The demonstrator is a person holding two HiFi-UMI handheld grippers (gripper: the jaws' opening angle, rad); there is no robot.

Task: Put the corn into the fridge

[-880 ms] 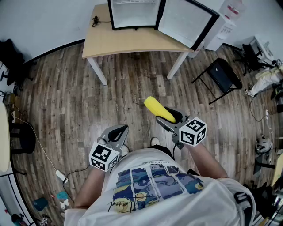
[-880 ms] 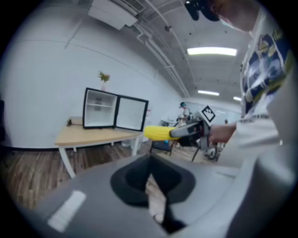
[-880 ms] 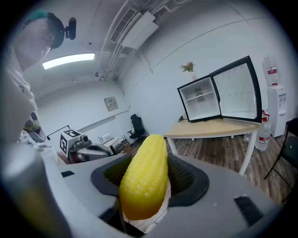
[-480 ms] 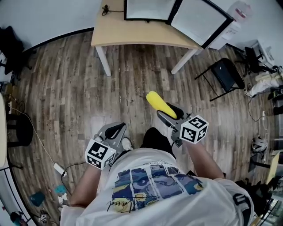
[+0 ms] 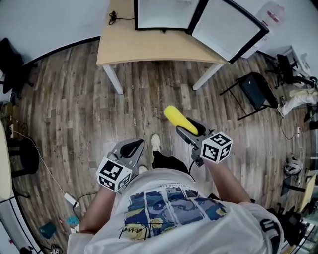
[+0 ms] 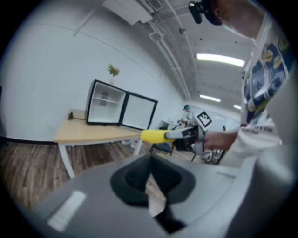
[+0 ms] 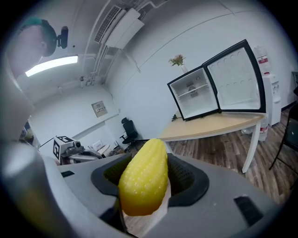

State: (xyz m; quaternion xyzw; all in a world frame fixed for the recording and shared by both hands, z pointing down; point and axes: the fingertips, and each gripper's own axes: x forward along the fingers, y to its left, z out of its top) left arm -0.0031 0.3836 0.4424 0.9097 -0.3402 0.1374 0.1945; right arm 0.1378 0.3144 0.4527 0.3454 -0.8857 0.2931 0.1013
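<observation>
A yellow corn cob [image 5: 179, 120] sticks out forward from my right gripper [image 5: 191, 130], which is shut on it above the wooden floor. In the right gripper view the corn [image 7: 143, 175] fills the gap between the black pads. The small black fridge [image 5: 164, 14] stands on a light wooden table [image 5: 149, 47] ahead, its door [image 5: 226, 27] swung wide to the right and its white shelves [image 7: 192, 93] bare. My left gripper [image 5: 132, 148] hangs lower left, its pads [image 6: 132, 179] touching with nothing between them. From the left gripper view the corn [image 6: 153, 135] shows in front of the fridge [image 6: 106, 103].
A black folding chair [image 5: 254, 88] stands right of the table. A white appliance [image 5: 271, 14] sits behind the fridge door. Clutter lies along the right wall [image 5: 298, 94], and cables [image 5: 35, 149] run over the floor at the left. The person's white shoe [image 5: 155, 142] steps between the grippers.
The person has stepped, with a white shoe now forward between the grippers, and the table has shifted slightly in view. Both grippers keep their pose; the corn stays gripped.
</observation>
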